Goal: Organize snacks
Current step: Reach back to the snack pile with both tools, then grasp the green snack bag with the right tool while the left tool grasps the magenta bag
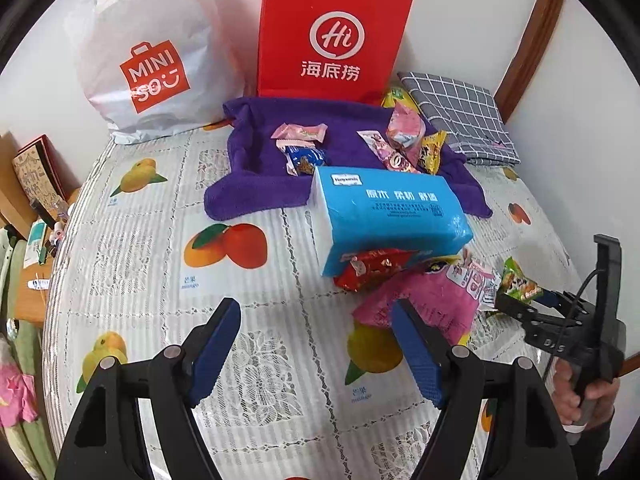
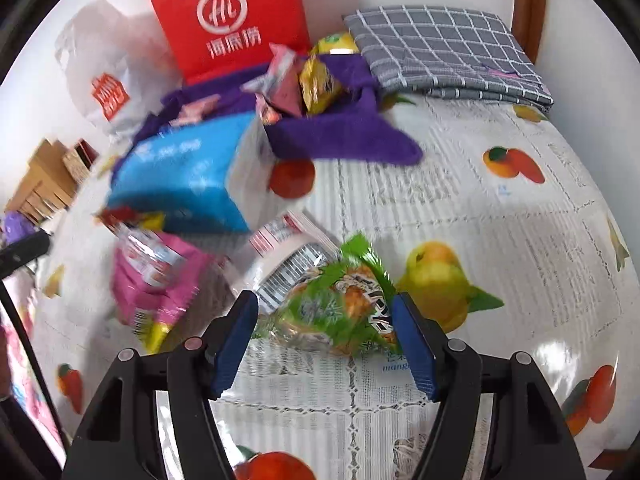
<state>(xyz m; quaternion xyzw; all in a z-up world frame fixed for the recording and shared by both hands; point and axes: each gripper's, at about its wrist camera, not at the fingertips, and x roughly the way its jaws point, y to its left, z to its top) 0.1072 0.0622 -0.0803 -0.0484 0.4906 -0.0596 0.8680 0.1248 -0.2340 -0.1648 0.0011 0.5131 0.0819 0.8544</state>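
A green snack packet [image 2: 340, 308] lies on the fruit-print tablecloth [image 2: 480, 216], between the blue pads of my right gripper [image 2: 324, 308]. Its jaws stand open around it, the right pad close against the wrapper. A white barcoded packet [image 2: 288, 264] lies just behind it. In the left wrist view my left gripper [image 1: 316, 320] hangs open over bare cloth, its right finger [image 1: 416, 340] beside a pink packet [image 1: 424, 304]. A red packet [image 1: 372, 268] sits under the edge of a blue tissue pack [image 1: 392, 216]. Several more snacks lie on a purple towel [image 1: 248, 184].
A red paper bag [image 1: 332, 32] and a white shopping bag [image 1: 152, 60] stand against the back wall. A folded grey checked cloth [image 1: 460, 120] lies at the back right. The table's left edge drops to a cluttered wooden shelf [image 1: 36, 200]. A hand [image 1: 580, 400] grips the right gripper's handle.
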